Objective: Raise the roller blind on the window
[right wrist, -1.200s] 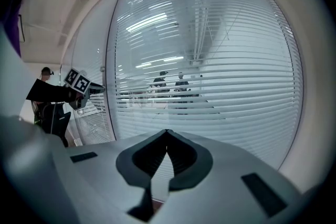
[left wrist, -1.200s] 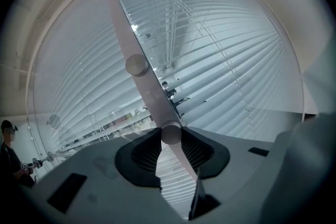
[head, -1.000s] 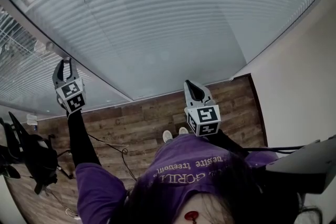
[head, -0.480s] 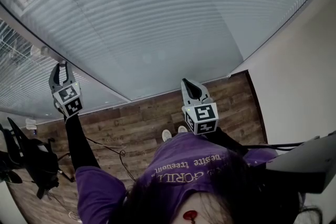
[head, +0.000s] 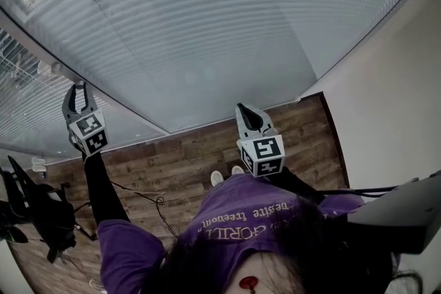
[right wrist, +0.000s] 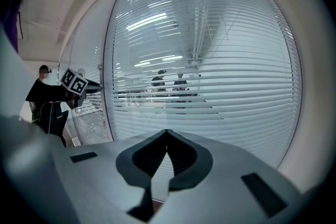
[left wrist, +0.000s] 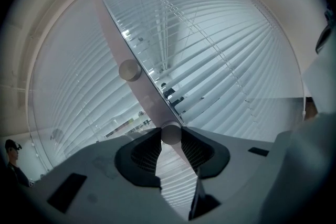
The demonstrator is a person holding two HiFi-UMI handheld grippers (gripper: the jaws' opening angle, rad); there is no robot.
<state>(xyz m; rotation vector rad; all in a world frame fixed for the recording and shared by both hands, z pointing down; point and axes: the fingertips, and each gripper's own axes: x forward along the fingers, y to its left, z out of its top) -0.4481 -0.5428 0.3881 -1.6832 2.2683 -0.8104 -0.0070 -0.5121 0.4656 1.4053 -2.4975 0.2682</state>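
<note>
The blind (head: 207, 17) of horizontal white slats hangs lowered behind the glass and fills the window; it also shows in the right gripper view (right wrist: 210, 86). A pale vertical frame strip (left wrist: 123, 44) divides two panes and carries two round knobs. My left gripper (head: 79, 86) is raised at this strip, its jaws closed on the lower knob (left wrist: 170, 134). The upper knob (left wrist: 129, 70) is free, farther along the strip. My right gripper (head: 242, 108) hovers before the right pane, shut and empty, tips together (right wrist: 167, 132).
Wood floor (head: 186, 155) lies below the window. A black office chair (head: 34, 210) stands at the left, with cables (head: 148, 200) on the floor beside it. A white wall (head: 386, 93) bounds the right side, and a grey edge (head: 400, 217) juts in at lower right.
My left gripper has shifted a little up and to the left along the frame strip. The right gripper has drifted slightly left and stays shut.
</note>
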